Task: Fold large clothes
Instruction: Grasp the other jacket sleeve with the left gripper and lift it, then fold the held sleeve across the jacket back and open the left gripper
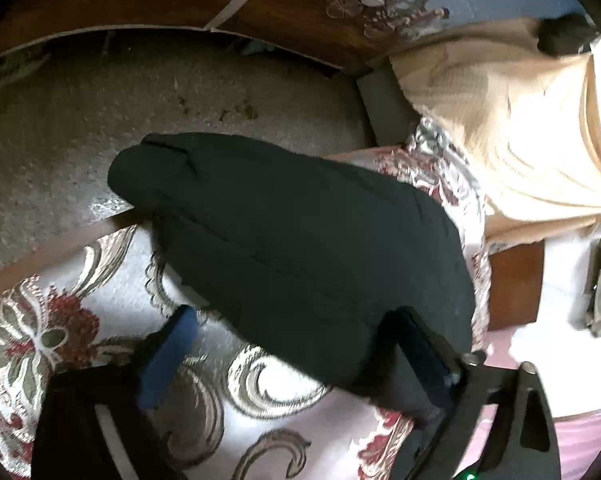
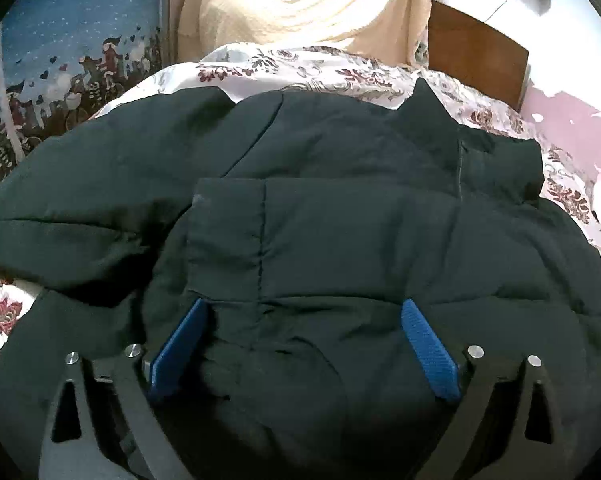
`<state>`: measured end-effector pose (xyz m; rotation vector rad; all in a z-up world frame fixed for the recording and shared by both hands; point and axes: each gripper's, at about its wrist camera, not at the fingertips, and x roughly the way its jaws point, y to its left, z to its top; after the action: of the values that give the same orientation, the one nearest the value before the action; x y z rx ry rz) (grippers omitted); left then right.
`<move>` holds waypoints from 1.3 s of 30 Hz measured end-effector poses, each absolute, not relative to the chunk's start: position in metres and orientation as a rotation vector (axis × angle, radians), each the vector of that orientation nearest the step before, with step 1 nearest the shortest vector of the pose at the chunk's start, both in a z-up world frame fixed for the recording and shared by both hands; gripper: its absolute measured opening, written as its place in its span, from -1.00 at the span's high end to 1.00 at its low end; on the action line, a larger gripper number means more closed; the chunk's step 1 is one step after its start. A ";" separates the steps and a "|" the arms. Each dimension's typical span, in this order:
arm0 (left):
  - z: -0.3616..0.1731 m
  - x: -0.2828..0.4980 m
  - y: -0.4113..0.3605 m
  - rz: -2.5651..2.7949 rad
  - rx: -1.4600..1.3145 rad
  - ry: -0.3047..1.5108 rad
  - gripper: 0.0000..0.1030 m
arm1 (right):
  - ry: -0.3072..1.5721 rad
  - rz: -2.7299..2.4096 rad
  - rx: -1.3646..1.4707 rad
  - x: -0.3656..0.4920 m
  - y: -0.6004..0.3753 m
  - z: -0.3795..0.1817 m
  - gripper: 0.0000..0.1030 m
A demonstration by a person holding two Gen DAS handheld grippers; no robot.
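Two grippers stand released over the floral bedspread: nearest, the right gripper straddles the dark padded jacket without pinching, collar lying farthest, while the left gripper flanks its sleeve running away toward the bed's edge.

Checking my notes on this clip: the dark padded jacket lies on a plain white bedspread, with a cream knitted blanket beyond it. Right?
Not plain white: the right wrist view shows the dark padded jacket on a red-and-grey floral bedspread. The cream knitted blanket does lie beyond it.
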<state>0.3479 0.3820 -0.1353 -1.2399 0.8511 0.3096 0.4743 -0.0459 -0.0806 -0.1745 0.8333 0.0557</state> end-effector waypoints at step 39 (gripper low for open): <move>0.139 0.431 0.009 -0.356 -0.053 0.499 0.89 | 0.699 -0.038 0.205 0.362 -0.278 -0.004 -0.97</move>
<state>0.4310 0.0094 0.1394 -0.0527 0.4990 -0.3557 0.3625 -0.2777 -0.0044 0.2046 0.6993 -0.0384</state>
